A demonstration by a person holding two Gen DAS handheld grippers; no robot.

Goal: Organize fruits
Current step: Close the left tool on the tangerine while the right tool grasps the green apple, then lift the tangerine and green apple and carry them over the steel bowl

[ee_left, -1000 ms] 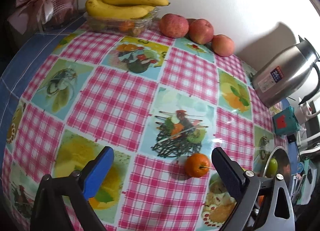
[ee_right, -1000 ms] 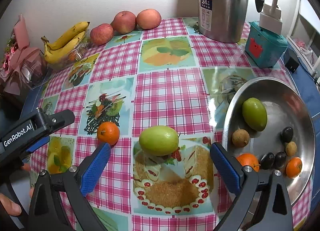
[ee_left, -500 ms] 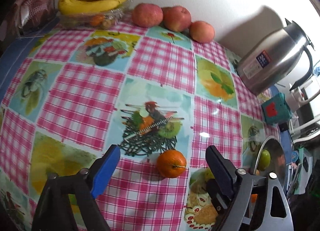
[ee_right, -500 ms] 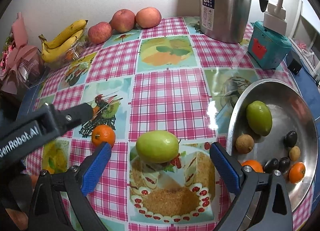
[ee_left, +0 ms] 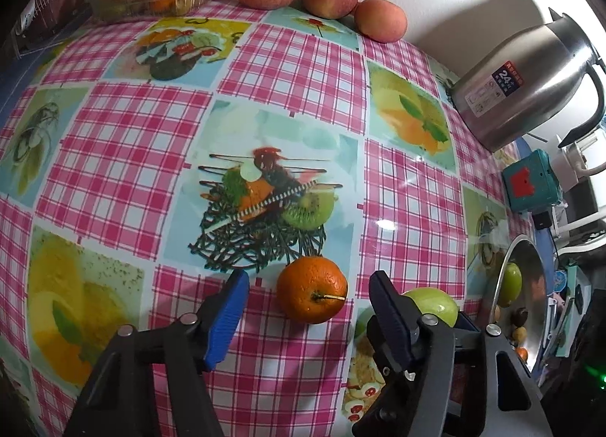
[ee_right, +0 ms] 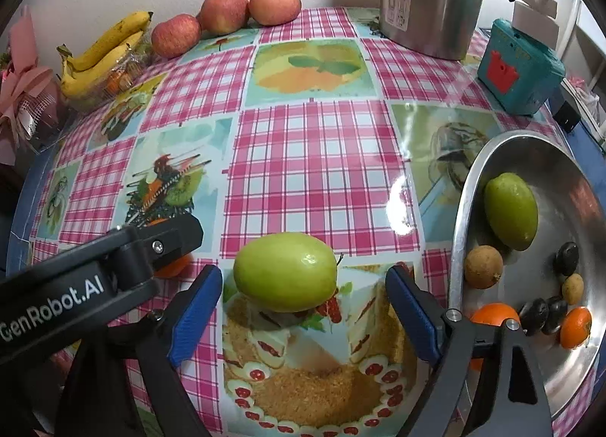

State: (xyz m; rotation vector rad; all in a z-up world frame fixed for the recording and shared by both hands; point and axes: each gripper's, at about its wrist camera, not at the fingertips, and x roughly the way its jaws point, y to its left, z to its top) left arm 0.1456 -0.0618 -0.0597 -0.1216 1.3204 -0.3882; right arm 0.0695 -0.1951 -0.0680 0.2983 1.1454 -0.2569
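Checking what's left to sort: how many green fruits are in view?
2. One green fruit lies on the tablecloth between the right gripper's closing jaws, untouched; the other sits inside the metal bowl.

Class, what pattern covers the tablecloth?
Pink gingham tablecloth: checks alternating with printed fruit-and-dessert picture squares; clearest in the right wrist view.

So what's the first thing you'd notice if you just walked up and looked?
Probably the orange sitting between the left gripper's closing blue fingers, and the big green fruit between the right gripper's closing fingers; neither is squeezed yet. Next, the shiny metal bowl of fruit at the right, on the loud pink checked tablecloth.
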